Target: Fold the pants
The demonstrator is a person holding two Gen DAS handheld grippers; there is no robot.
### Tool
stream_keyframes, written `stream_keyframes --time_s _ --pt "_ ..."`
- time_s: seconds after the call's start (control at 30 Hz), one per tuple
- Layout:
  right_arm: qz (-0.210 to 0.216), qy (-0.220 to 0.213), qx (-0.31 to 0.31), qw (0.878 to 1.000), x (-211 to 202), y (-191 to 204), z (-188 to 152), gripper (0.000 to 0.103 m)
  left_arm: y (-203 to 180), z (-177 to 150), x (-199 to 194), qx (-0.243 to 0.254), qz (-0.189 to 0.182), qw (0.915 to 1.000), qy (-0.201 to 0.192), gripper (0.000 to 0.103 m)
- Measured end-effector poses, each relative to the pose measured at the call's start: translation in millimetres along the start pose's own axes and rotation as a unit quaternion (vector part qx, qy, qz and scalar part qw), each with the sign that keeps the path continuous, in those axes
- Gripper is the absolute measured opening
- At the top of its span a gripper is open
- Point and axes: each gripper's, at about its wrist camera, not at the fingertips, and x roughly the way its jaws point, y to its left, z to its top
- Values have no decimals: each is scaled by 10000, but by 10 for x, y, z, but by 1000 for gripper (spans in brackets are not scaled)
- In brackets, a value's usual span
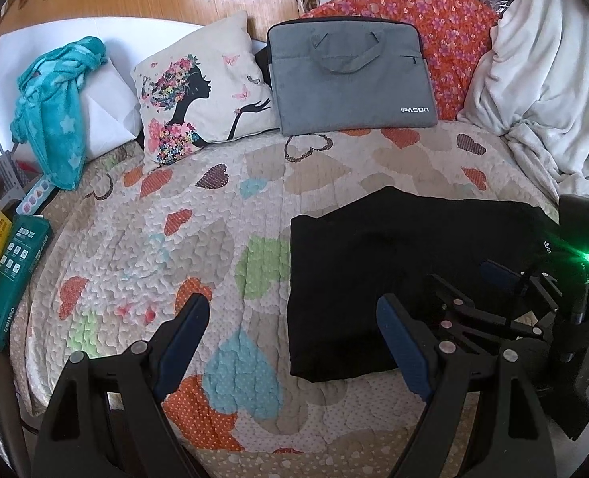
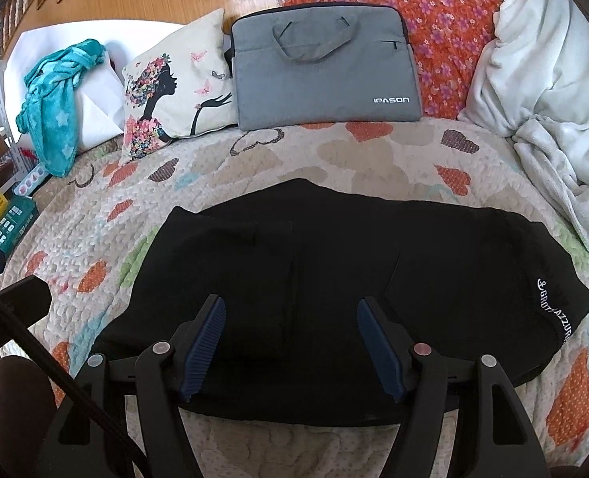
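Observation:
The black pants (image 2: 334, 279) lie folded into a compact flat rectangle on the heart-patterned quilt (image 2: 334, 151), with white lettering near their right edge. They also show in the left wrist view (image 1: 394, 271) at the right. My right gripper (image 2: 290, 306) is open and empty, its blue pads hovering over the near edge of the pants. My left gripper (image 1: 292, 306) is open and empty, above the quilt by the pants' left edge. The right gripper (image 1: 505, 279) shows at the right of the left wrist view.
A grey IPASON laptop bag (image 2: 322, 71), a printed cushion (image 2: 175, 83) and a red floral cushion (image 2: 446, 20) lean at the back. A white blanket (image 2: 553, 99) piles at the right. A teal blanket (image 2: 55, 107) and boxes (image 1: 11, 271) sit at the left.

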Motion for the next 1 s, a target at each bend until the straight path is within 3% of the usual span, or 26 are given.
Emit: stream_keyframes --time_s 1.0 --pt "-211 -88 95 9997 -292 -128 -16 76 28 -16 -349 -14 137 9991 -401 85"
